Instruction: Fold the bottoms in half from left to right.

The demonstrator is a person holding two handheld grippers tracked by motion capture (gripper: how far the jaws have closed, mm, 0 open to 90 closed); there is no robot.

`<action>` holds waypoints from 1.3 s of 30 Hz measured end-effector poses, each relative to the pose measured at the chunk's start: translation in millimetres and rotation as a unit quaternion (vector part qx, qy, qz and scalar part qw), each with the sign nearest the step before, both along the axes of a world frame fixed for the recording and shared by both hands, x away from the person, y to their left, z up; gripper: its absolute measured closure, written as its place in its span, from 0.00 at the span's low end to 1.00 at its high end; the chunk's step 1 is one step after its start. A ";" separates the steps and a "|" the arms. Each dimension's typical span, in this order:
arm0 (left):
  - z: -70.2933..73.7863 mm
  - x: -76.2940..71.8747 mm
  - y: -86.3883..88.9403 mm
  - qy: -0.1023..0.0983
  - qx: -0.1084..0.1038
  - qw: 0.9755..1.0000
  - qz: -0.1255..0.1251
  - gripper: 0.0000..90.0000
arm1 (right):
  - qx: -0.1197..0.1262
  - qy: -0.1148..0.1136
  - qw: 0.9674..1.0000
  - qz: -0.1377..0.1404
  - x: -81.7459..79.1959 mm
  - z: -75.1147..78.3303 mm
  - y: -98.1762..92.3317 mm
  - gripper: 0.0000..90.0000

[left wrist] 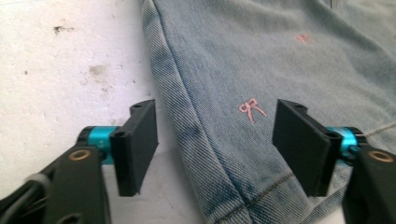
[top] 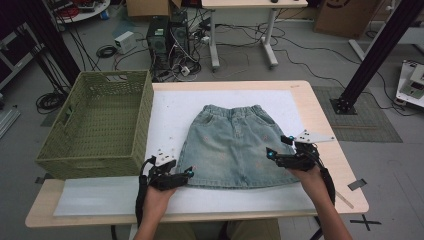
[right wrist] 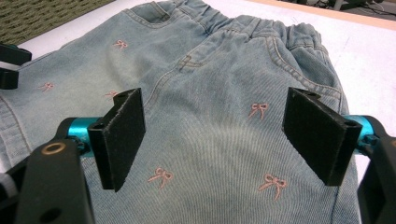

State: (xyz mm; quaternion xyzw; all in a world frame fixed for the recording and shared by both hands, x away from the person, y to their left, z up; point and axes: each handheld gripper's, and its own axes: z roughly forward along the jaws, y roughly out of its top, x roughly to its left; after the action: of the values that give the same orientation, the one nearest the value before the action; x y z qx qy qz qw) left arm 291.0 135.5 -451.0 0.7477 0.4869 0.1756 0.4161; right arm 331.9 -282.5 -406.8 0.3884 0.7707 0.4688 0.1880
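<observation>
High view: denim skirt (top: 231, 147) laid flat on the counter (top: 320, 125); left claw (top: 186, 172) at its near-left hem corner, right claw (top: 278, 148) at its right edge.
Left gripper view: left claw (left wrist: 215, 147) parted, skirt side seam (left wrist: 187, 135) lying between the jaws, not pinched.
Right gripper view: right claw (right wrist: 215, 135) spread wide above the skirt (right wrist: 210, 79), nothing gripped.

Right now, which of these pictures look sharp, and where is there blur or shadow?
High view: even, dim light, slightly soft overall. Left gripper view: denim skirt weave crisp, near jaws blurred, small shadows under them. Right gripper view: pink bows sharp at mid-distance, jaws soft.
</observation>
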 end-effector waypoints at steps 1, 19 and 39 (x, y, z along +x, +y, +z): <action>-0.1 0.1 -0.6 0.001 0.004 1.000 -0.001 0.40 | 0.001 0.002 1.000 0.000 -0.3 -0.2 -0.2 0.24; -0.7 -0.5 -4.3 0.006 0.017 1.000 0.003 0.85 | 0.006 0.019 1.000 0.015 1.2 -3.0 5.5 0.27; 4.6 -8.2 -2.7 -0.035 -0.031 0.999 -0.022 0.94 | 0.026 0.026 0.999 0.036 24.1 2.3 46.1 0.32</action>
State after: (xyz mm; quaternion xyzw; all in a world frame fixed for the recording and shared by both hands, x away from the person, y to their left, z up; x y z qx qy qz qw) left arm 282.8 132.8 -446.4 0.7383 0.4608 0.1773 0.4596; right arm 356.1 -236.4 -404.5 0.3770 0.7766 0.4847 0.1410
